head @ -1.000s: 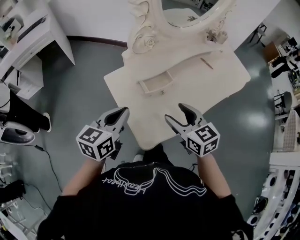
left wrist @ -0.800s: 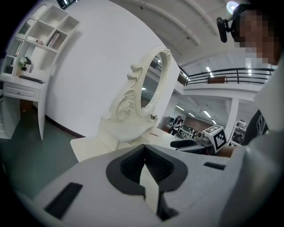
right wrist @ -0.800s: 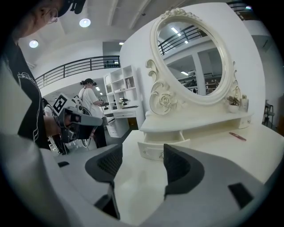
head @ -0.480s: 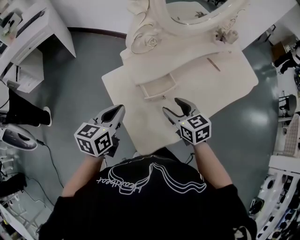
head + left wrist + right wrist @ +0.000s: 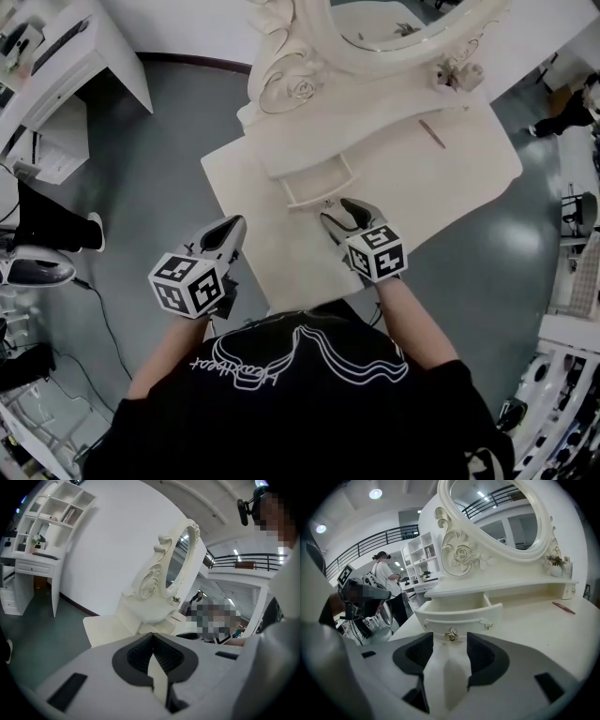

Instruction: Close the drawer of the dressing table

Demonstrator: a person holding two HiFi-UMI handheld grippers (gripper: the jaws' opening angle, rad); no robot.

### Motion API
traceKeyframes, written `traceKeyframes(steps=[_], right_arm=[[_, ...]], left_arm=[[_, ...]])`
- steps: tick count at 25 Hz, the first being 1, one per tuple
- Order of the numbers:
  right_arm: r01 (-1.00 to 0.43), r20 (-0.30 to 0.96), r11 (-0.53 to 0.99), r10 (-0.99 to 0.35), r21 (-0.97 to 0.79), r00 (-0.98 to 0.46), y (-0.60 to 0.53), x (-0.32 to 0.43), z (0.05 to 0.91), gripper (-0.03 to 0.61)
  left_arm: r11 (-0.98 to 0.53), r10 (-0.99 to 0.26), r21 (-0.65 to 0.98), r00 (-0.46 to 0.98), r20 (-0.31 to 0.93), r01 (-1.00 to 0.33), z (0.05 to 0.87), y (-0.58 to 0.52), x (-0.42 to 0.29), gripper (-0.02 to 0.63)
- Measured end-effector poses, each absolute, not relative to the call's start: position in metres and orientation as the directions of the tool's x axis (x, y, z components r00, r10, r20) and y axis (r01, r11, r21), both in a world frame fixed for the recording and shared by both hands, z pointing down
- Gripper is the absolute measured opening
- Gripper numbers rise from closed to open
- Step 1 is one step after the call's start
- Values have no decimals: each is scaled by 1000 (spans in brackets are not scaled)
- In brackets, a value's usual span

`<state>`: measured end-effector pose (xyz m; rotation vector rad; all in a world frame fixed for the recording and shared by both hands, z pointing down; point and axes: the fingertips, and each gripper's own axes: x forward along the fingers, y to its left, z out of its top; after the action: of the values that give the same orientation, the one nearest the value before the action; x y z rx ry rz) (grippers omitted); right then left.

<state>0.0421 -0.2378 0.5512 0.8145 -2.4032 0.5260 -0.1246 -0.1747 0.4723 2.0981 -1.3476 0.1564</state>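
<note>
Dressing table [image 5: 281, 246] is unchanged since 1 second ago: cream and carved, with its drawer [image 5: 317, 182] pulled out over the top just as far as before, below the oval mirror [image 5: 375, 33].

The change is in the right gripper [image 5: 336, 210]. It was well short of the drawer then. It has since come forward and down, and its tips now sit just at the drawer front. Its jaws have just been closing, yet they stand moderately apart (the right gripper view shows a clear gap) with nothing pinched between them. The gold knob [image 5: 451, 634] at the middle of the drawer front stands just ahead of that gap; I cannot tell whether it touches the jaws.

The left gripper [image 5: 230, 226] has sunk a little and hangs by the table's near left edge, well apart from the drawer. In the left gripper view its pads [image 5: 138, 654] meet at the tips and hold nothing.

Counted:
- 1 dressing table
- 1 mirror
- 1 drawer, open
- 2 grippers
- 2 marker cubes, 1 on the left gripper [image 5: 190, 284] and 1 on the right [image 5: 377, 253]
- 1 knob at the centre of the drawer front
- 1 reddish stick [image 5: 432, 133] lying on the top to the right of the drawer (pen or pencil, too small to tell)

A line of white script runs across the person's black shirt [image 5: 309, 412], upside down in the head view, and I cannot read it with certainty. The cubes carry black-and-white square patterns and no words.
</note>
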Motion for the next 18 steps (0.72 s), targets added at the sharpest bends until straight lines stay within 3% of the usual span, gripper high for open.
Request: traceKeyframes(steps=[10,18], right_arm=[[-651,621,736,-426,-185,-658,-244,37,561,134],[-661,620,723,-429,-200,-657,-244,36,563,110]], left_arm=[[-238,-786,443,439,435,-865,477,-174,-134,3],[-240,-783,444,442,436,-863,478,-175,-133,3]])
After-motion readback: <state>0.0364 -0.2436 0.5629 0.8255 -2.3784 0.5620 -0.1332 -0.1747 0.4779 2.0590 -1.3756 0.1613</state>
